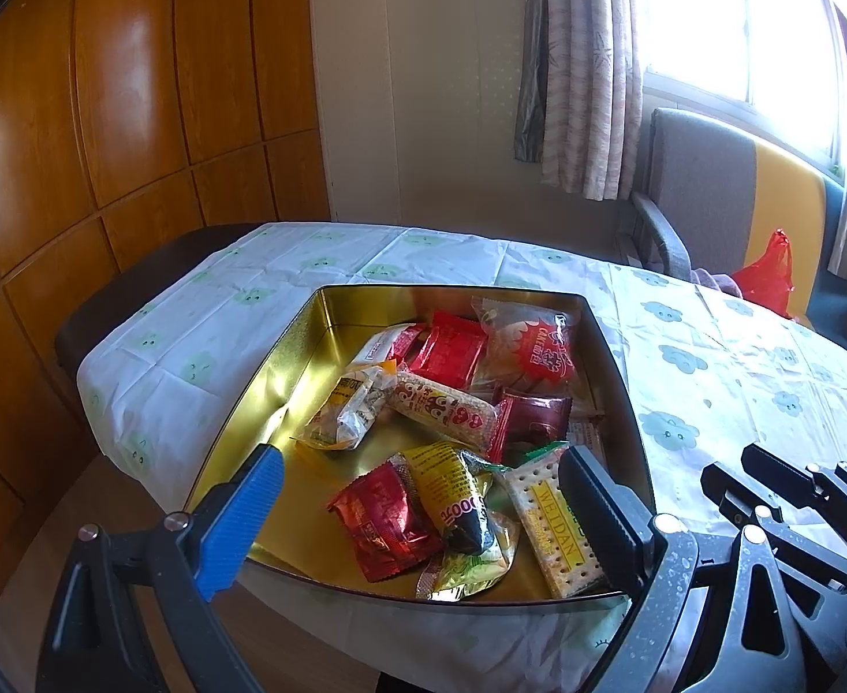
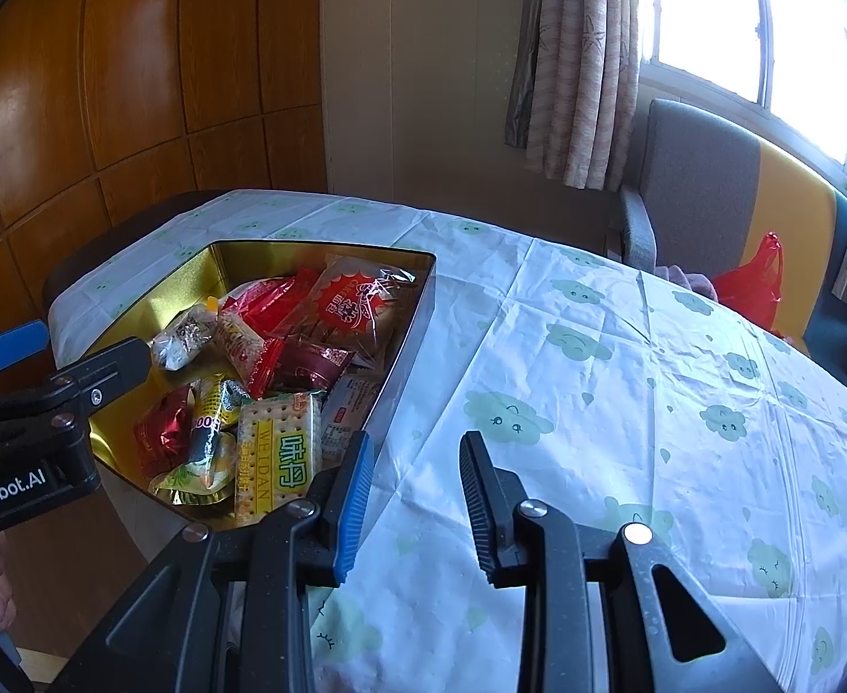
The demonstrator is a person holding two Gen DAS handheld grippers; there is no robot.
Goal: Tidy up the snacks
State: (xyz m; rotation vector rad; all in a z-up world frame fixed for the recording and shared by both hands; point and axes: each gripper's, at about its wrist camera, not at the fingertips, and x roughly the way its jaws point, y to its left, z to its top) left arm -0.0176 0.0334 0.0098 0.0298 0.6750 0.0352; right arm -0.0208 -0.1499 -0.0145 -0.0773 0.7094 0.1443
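While the snacks are lying heaped in the gold tin (image 1: 308,358) on the clouded tablecloth (image 2: 625,346), the left gripper (image 1: 423,496) is being held over the tin's near end with its jaws spread wide and nothing between them. The right gripper (image 2: 417,491) is being held beside the tin, over bare cloth, its jaws moderately parted and likewise empty.

The packets are being judged light, crinkly and slippery. The cracker pack (image 1: 550,525) is probably stiff yet brittle, so its long edges are being favoured for a gentle pinch. The red foil packet (image 1: 383,514) is likely soft and best taken by a crimped end seal.

Packets lower in the heap are being covered by those above, and their number cannot be told. The tin's near wall is being cut off by the left gripper, and the small print is too blurred to read.
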